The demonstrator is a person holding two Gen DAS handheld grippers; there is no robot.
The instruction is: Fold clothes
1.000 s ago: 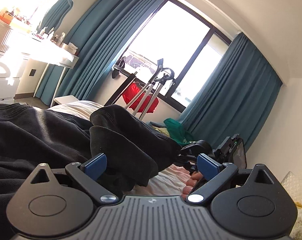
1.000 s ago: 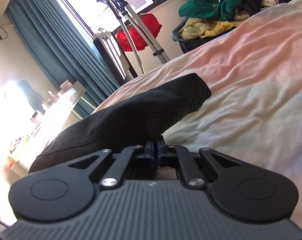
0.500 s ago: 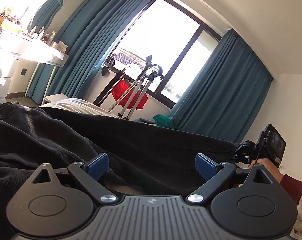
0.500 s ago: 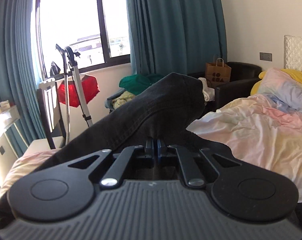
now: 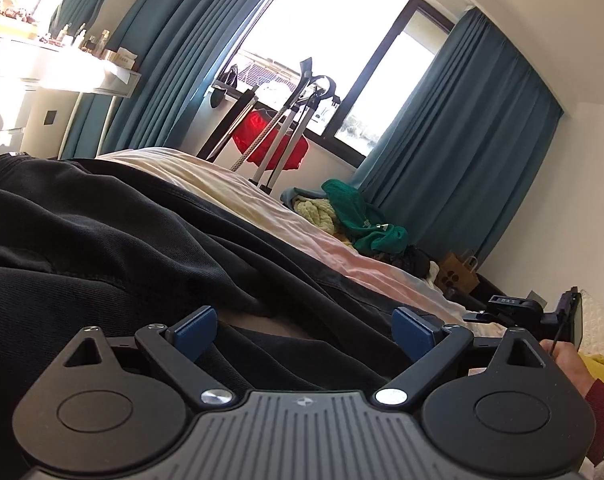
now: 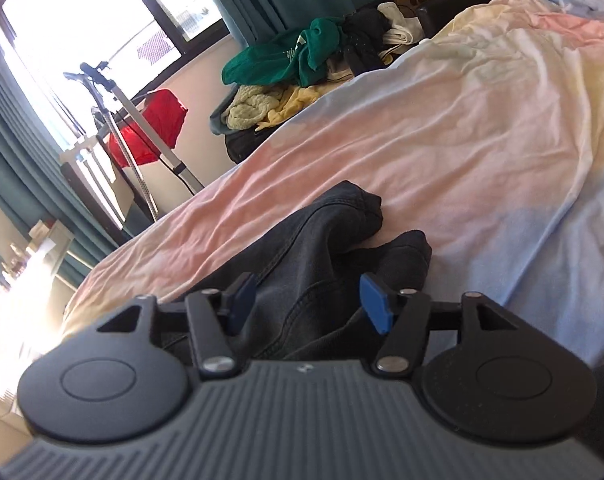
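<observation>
A pair of black jeans (image 5: pixel 141 240) lies spread over the bed. In the left wrist view my left gripper (image 5: pixel 306 330) is open, its blue pads low over the dark cloth, holding nothing. In the right wrist view my right gripper (image 6: pixel 308 302) is open, with the jeans' leg end (image 6: pixel 342 232) lying on the sheet between and just beyond its pads. The right gripper and the hand holding it also show at the right edge of the left wrist view (image 5: pixel 542 316).
The bed has a pale pink, white and blue sheet (image 6: pixel 462 120). Beyond its far edge are a pile of green and yellow clothes (image 6: pixel 285 64), a garment steamer with a red item (image 5: pixel 277 140), a paper bag (image 5: pixel 458 272), teal curtains and a window.
My right gripper opened and let go of the jeans leg, which now lies on the sheet. The lifted fabric dropped flat across the bed. My left gripper stayed open.
</observation>
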